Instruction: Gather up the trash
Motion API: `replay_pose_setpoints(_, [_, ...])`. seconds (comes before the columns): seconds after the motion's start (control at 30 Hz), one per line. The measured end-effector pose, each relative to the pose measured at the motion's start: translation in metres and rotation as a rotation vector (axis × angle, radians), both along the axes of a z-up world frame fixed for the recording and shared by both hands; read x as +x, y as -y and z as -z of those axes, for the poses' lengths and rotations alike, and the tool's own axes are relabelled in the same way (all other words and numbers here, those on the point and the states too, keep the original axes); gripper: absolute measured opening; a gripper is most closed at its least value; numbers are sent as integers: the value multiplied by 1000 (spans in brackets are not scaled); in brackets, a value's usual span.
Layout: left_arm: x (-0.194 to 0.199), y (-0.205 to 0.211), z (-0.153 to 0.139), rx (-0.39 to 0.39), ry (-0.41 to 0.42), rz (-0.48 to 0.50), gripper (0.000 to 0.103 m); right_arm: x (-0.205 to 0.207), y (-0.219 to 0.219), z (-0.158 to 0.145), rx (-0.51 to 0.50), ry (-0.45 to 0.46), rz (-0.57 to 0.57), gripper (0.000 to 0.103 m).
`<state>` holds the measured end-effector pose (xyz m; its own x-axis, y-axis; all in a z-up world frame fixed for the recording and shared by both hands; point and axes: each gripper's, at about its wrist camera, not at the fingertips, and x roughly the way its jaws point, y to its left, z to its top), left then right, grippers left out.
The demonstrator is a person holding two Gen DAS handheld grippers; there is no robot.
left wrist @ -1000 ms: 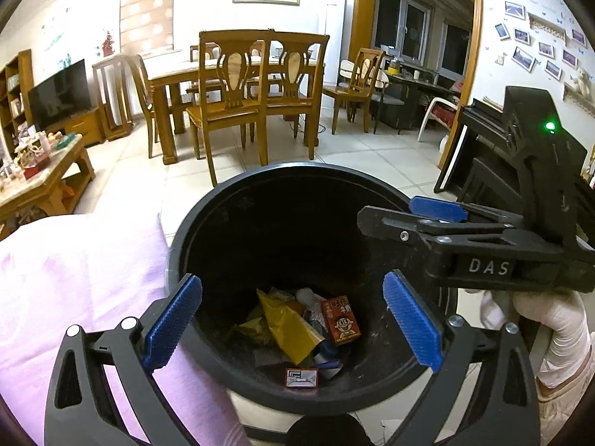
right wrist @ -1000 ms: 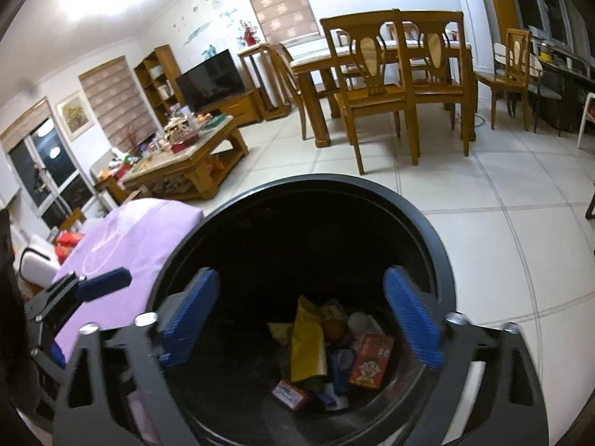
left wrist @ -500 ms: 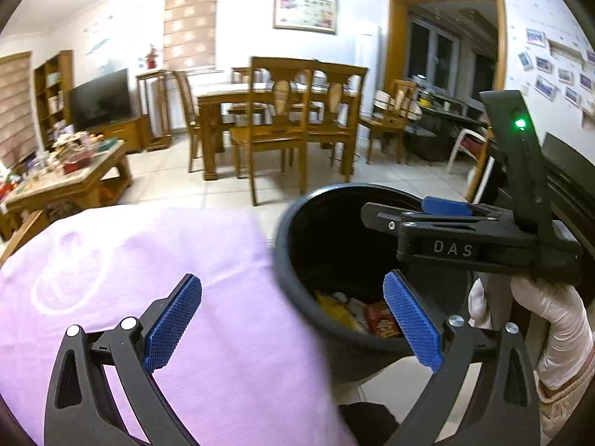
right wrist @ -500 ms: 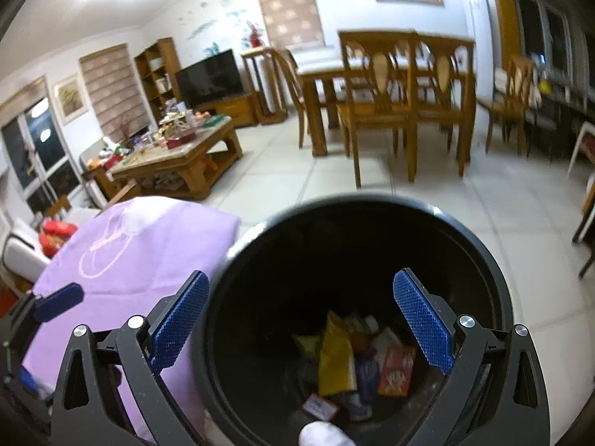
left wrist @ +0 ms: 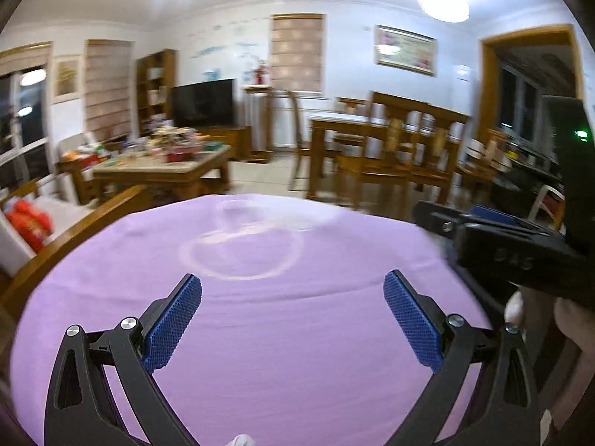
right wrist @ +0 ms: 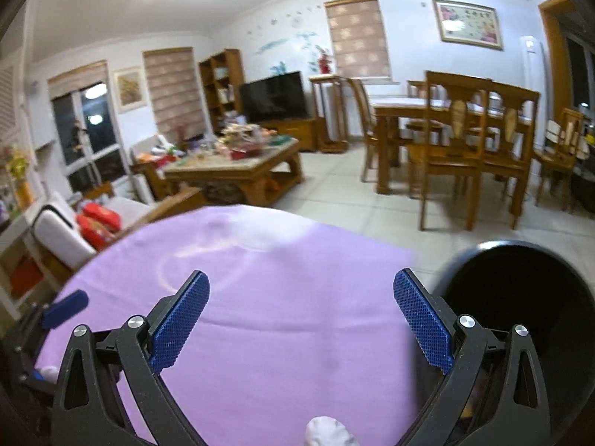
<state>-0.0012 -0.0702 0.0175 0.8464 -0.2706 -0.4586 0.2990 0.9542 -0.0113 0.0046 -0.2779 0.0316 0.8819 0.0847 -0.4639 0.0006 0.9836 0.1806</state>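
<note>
My left gripper [left wrist: 292,317] is open and empty above a table covered with a purple cloth [left wrist: 260,334]. My right gripper [right wrist: 301,317] is open and empty over the same cloth [right wrist: 279,334]. The black round trash bin [right wrist: 520,304] stands on the floor at the cloth's right edge, beside my right gripper's right finger; its inside is dark and no trash shows in it. The right gripper's side [left wrist: 502,249] shows at the right of the left wrist view, and the left gripper's blue finger [right wrist: 65,308] at the left of the right wrist view. No trash lies on the visible cloth.
A cluttered wooden coffee table [right wrist: 238,171] stands beyond the cloth. A dining table with wooden chairs [right wrist: 465,141] is at the back right. A TV [right wrist: 275,94] stands on a cabinet by the far wall. A sofa with red cushions [right wrist: 96,223] is at the left.
Both grippers have swung left and up, away from the bin, to over the purple cloth. The bin has left the left wrist view and moved to the right edge of the right wrist view.
</note>
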Motion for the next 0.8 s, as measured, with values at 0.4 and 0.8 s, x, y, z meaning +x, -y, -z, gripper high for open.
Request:
replay_pose_setpoints(0.4, [-1,-97,-14,-44,69,-273,98,3,-86,-7,23,229,-46,98])
replay_pose_setpoints(0.8, [-24,-84,-25,44,200,-355,98,-22,-65,-9,87,275,-37,98])
